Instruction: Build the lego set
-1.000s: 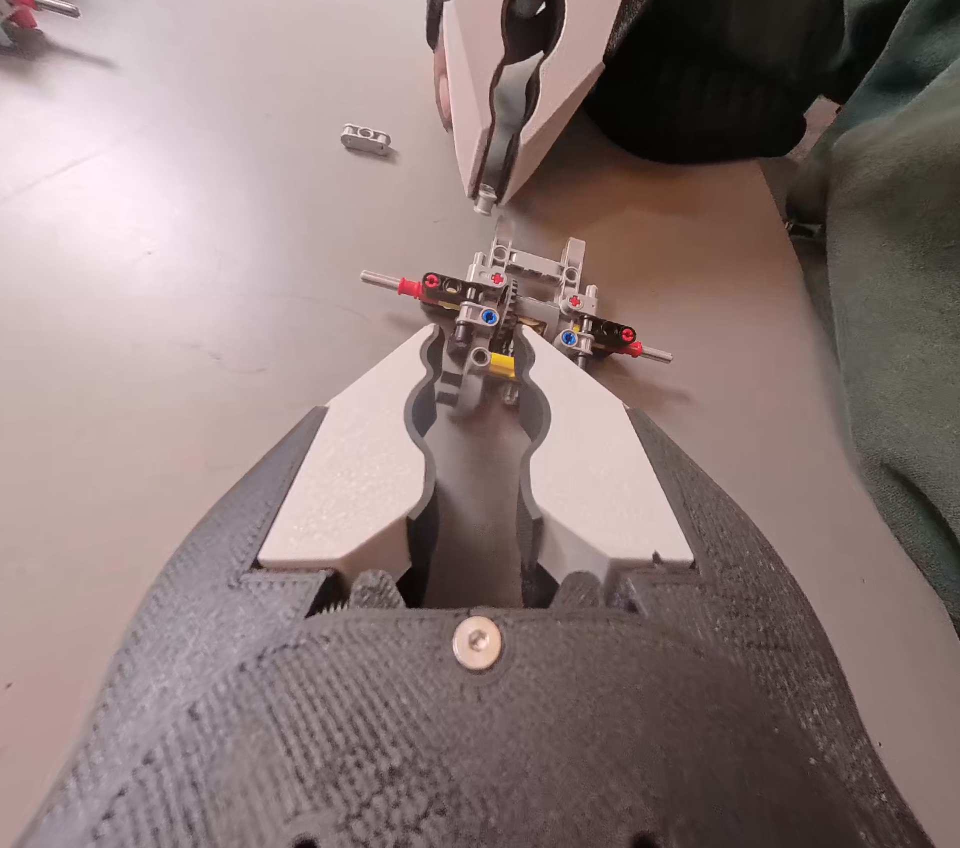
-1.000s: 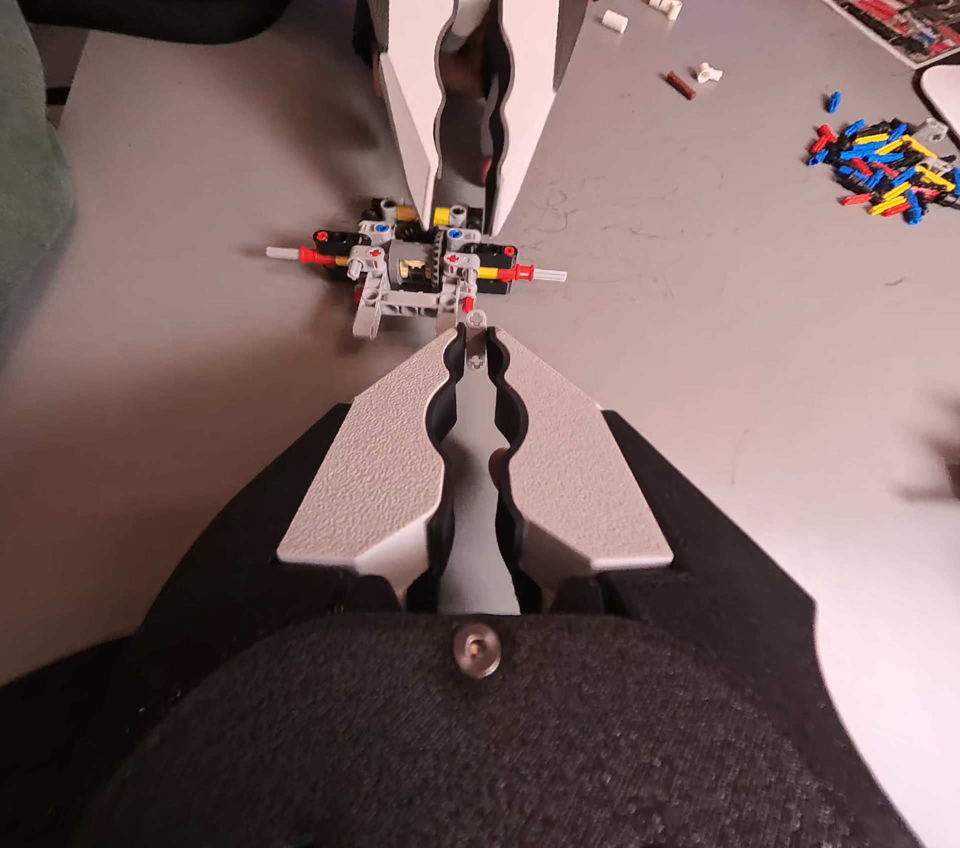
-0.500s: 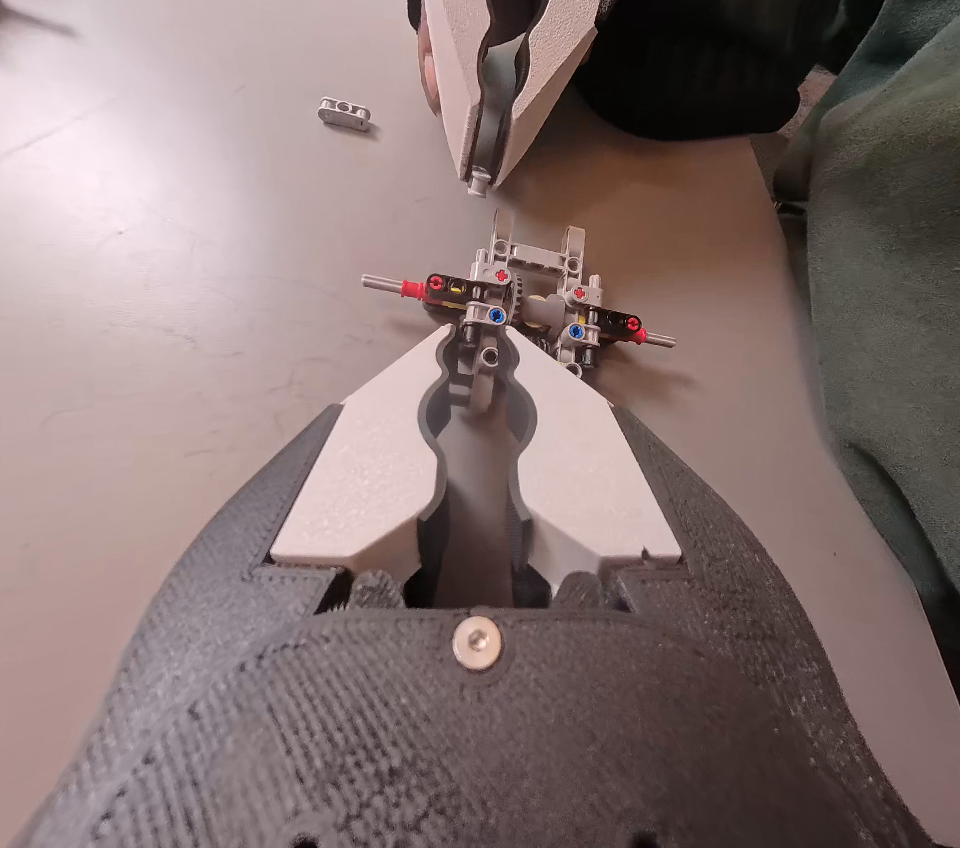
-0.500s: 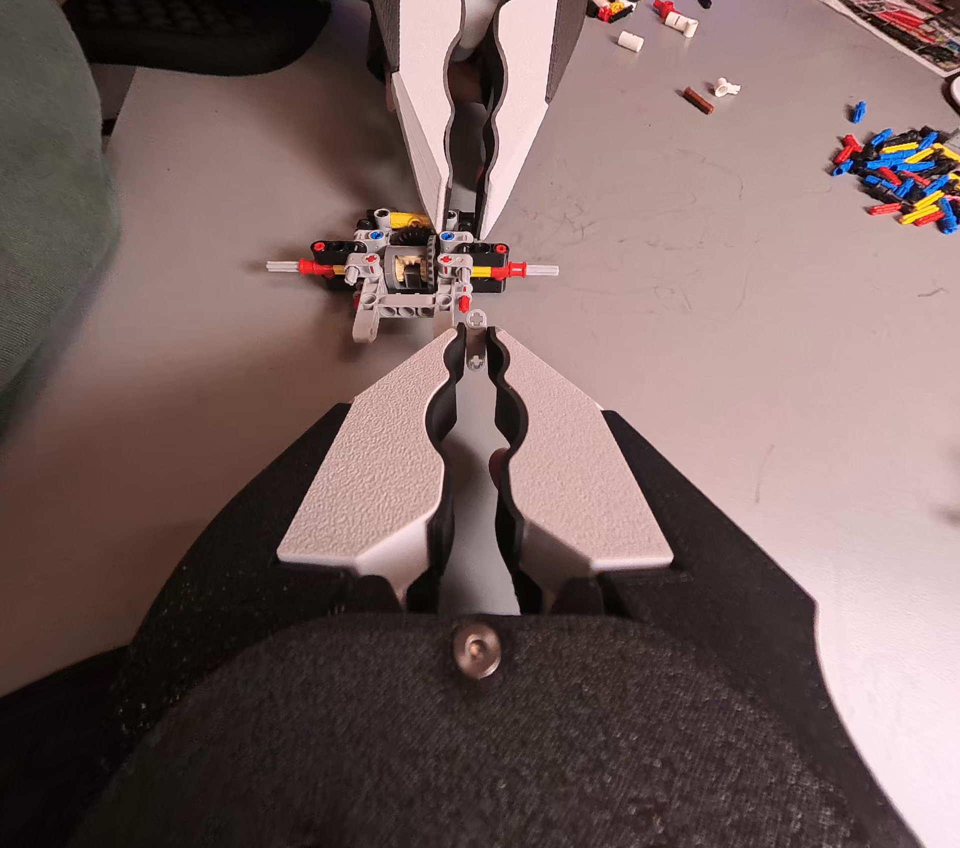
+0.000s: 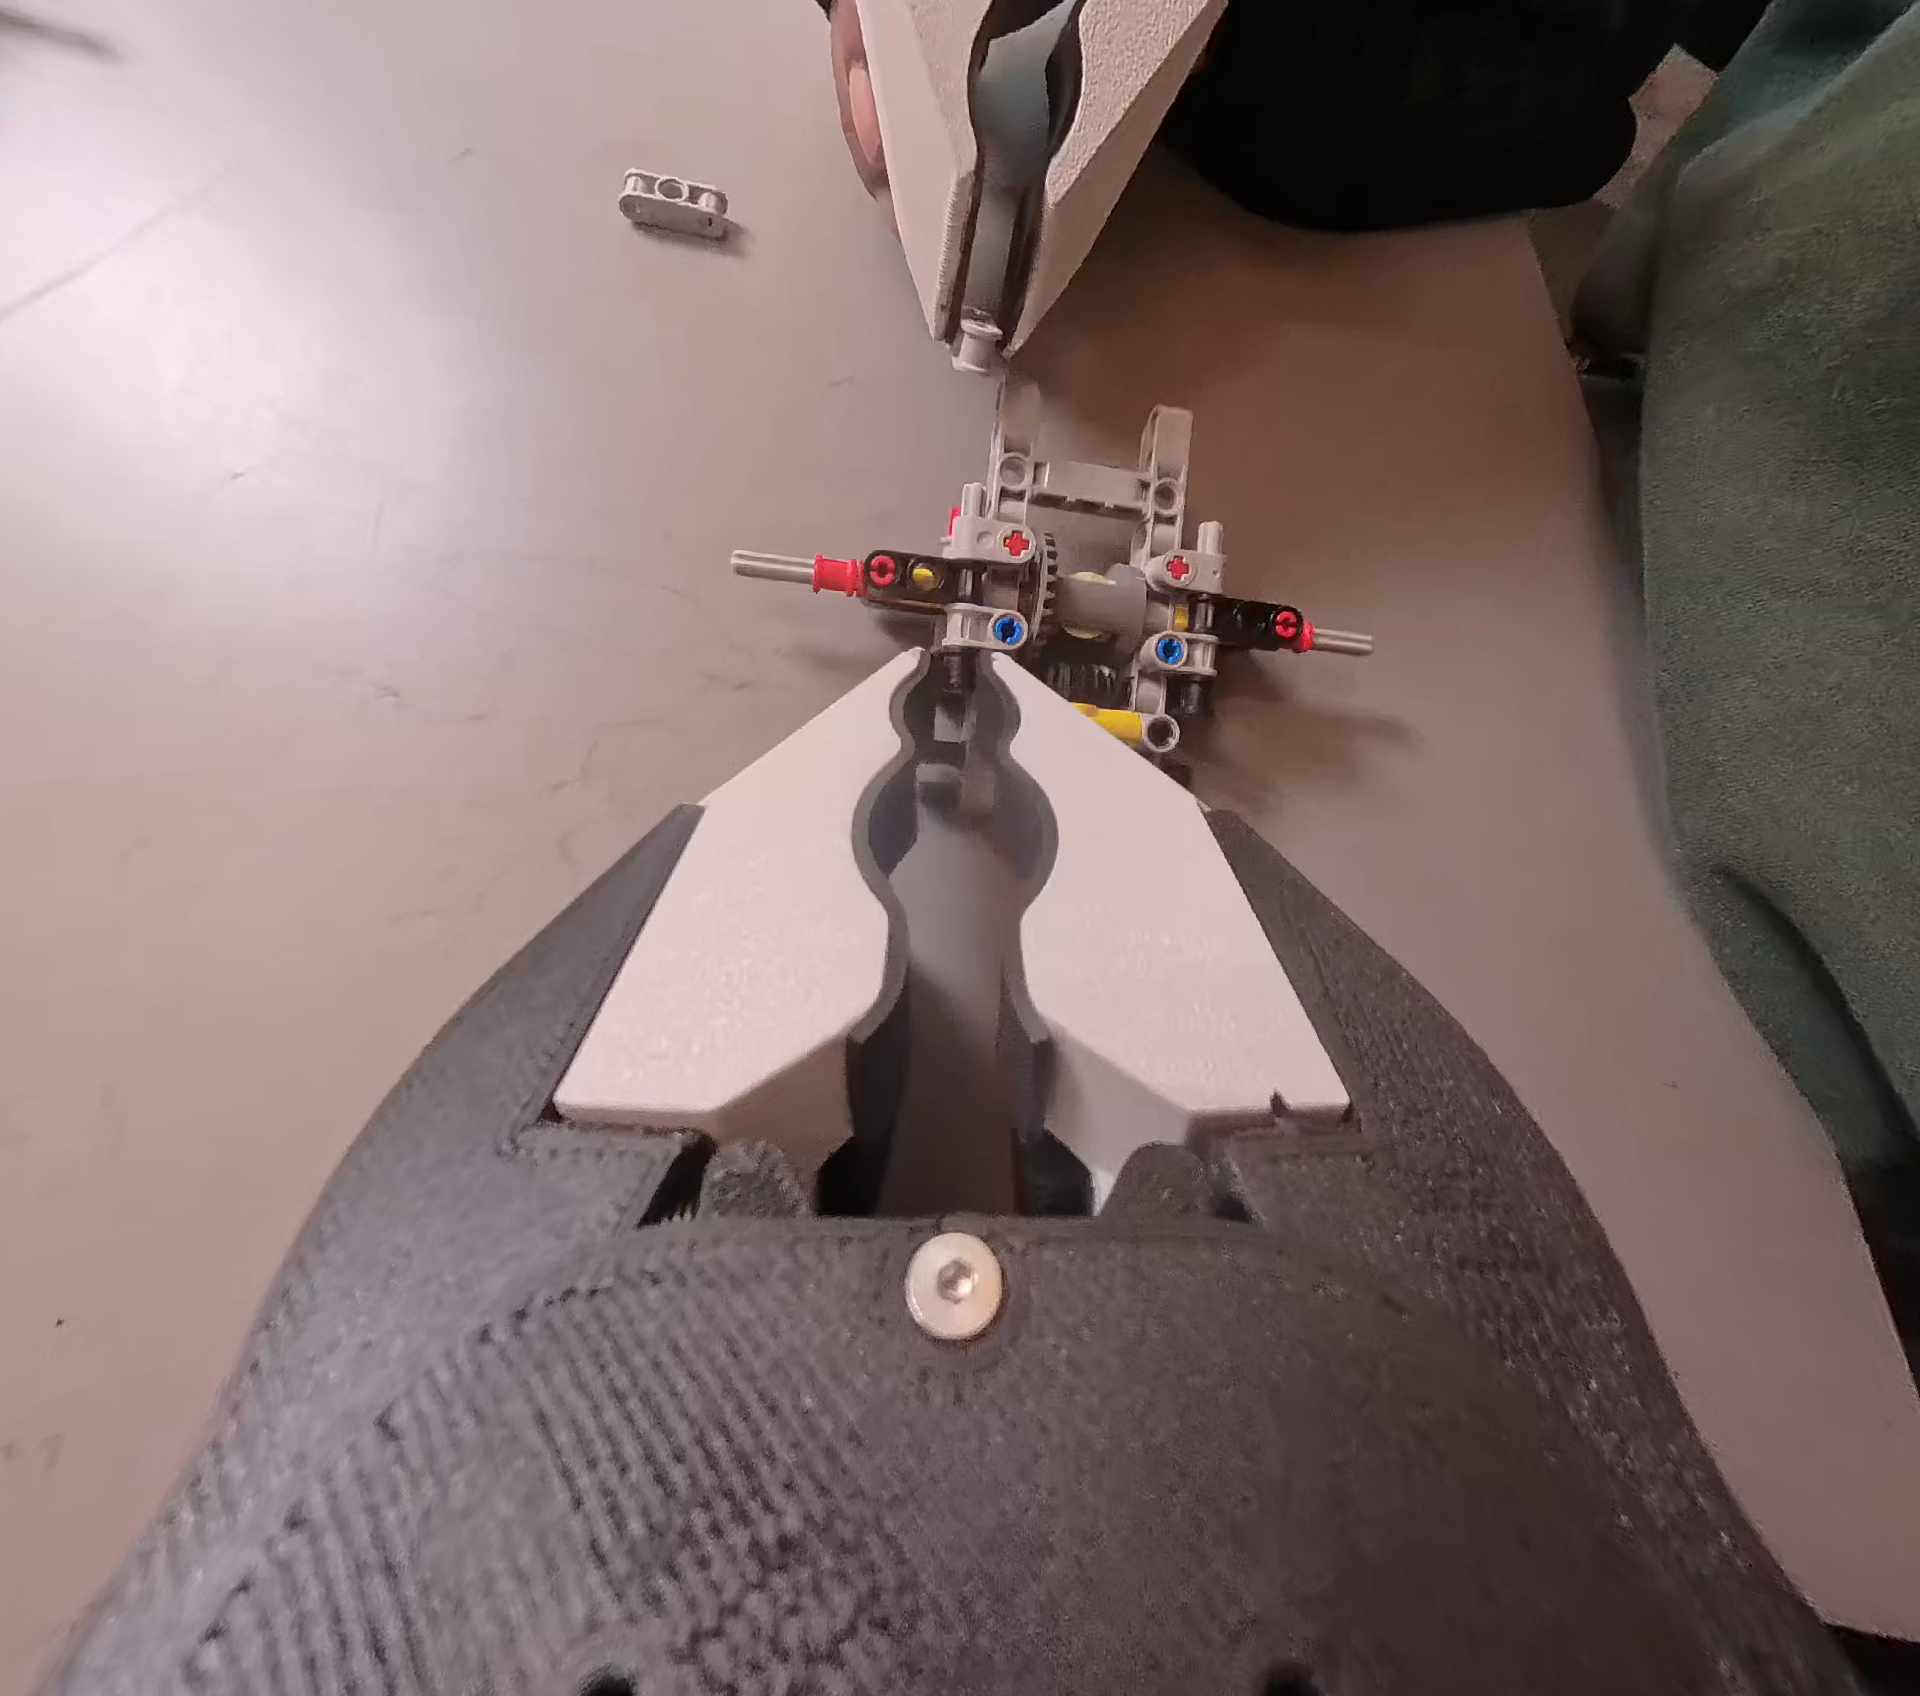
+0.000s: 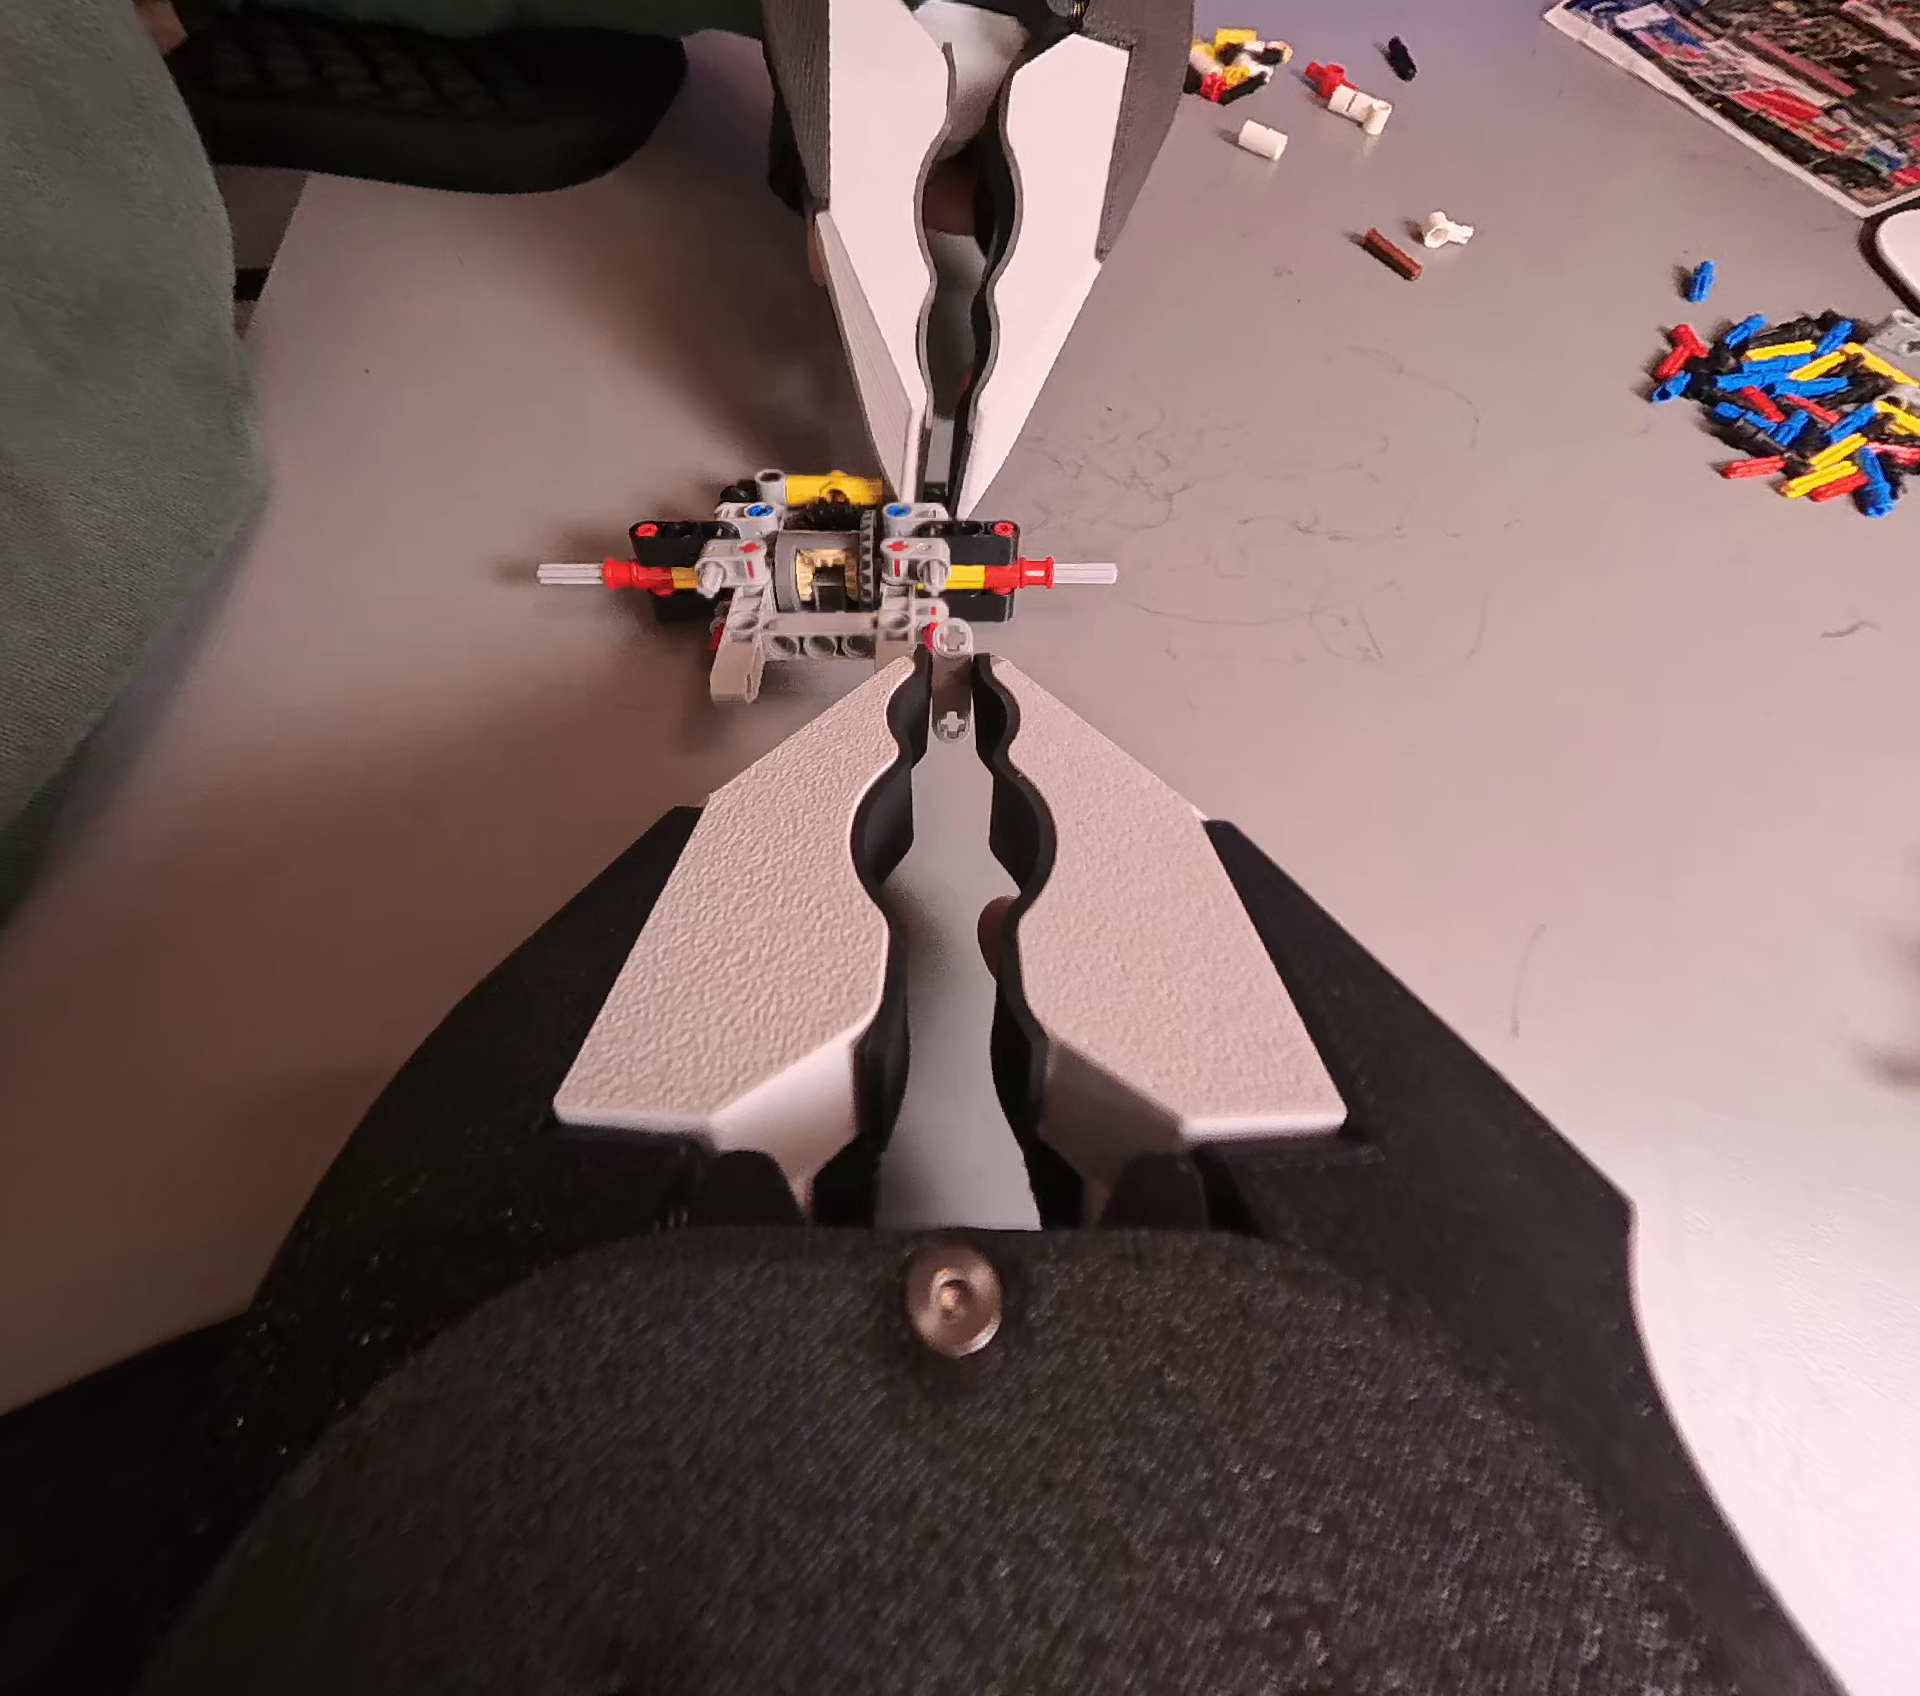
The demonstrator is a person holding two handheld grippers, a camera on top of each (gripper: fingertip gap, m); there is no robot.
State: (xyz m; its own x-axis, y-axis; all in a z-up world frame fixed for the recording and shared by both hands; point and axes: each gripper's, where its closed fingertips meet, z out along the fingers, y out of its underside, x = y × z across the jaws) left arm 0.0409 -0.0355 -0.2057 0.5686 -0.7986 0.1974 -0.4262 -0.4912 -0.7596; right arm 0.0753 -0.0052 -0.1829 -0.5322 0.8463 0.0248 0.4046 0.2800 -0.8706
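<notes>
The small brick-built axle assembly (image 6: 826,571) of grey, black, red and yellow plastic beams, with a gear housing at its middle, lies on the smooth grey table (image 6: 1299,763), partly built, with a heap of loose coloured pins (image 6: 1797,410) well apart. The left gripper (image 5: 961,670) is closed on a black peg at the assembly's near edge. The right gripper (image 6: 948,672) pinches a short, flat grey plastic link (image 6: 950,706) whose end touches the frame.

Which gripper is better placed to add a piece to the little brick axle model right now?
Probably the right gripper: it holds a small grey link piece at the multicoloured brick axle assembly's grey frame. The left gripper is clamped on the assembly's black pin, steadying it.
</notes>
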